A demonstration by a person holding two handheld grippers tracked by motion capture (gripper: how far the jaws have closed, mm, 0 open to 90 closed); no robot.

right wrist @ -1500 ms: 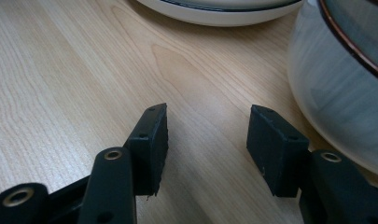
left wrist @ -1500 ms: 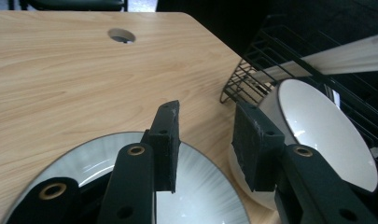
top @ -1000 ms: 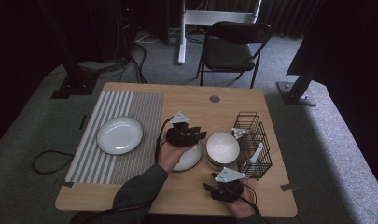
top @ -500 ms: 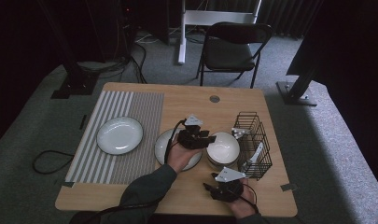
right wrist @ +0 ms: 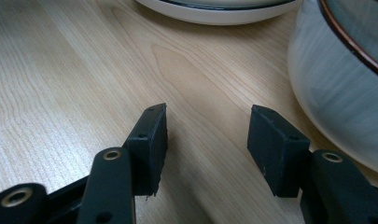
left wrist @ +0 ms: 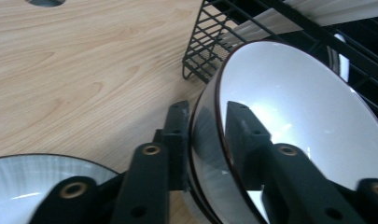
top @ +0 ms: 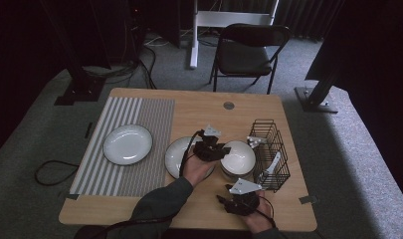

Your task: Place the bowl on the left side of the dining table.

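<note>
A white bowl (top: 239, 158) with a dark rim stands on the wooden table between a white plate (top: 178, 154) and a black wire rack (top: 269, 154). My left gripper (top: 220, 151) sits at the bowl's left rim. In the left gripper view the bowl (left wrist: 298, 107) has one jaw outside its wall and one inside. The jaws of the left gripper (left wrist: 207, 116) have just been closing and now pinch the rim. My right gripper (top: 226, 200) rests near the table's front edge. In the right gripper view the right gripper (right wrist: 206, 123) is open over bare wood, with the bowl (right wrist: 340, 65) at its right.
A second white plate (top: 128, 144) lies on a striped mat (top: 139, 114) at the left. The rack (left wrist: 214, 37) holds a pale utensil. A chair (top: 249, 50) stands beyond the table's far edge. The nearer plate (right wrist: 214, 11) lies ahead of the right gripper.
My left gripper has moved right, from above the plate to the bowl's rim, and its jaws have closed there. The right gripper has stayed put.
</note>
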